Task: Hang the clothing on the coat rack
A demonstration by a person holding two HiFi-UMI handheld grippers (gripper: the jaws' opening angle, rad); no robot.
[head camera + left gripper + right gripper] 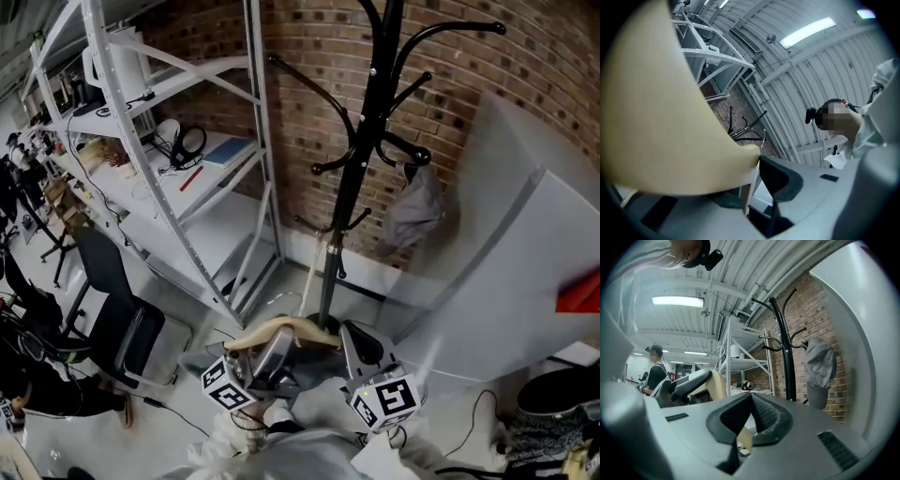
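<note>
Low in front of the coat rack (361,141), close to its foot, the left gripper (274,349) is clamped on a stiff cream clothing piece (281,328). Its curved surface fills most of the left gripper view and presses against the one dark pad that shows. Just beside it, nearer the rack's pole, the right gripper (359,349) has its jaws closed at the tips with a thin cream strip between them, so it seems to pinch the same piece's other edge. Two holds probably keep it spread for hooking. Higher on the rack a grey cap (415,211) hangs from one hook, while the upper hooks stand free, well above the cream piece.
</note>
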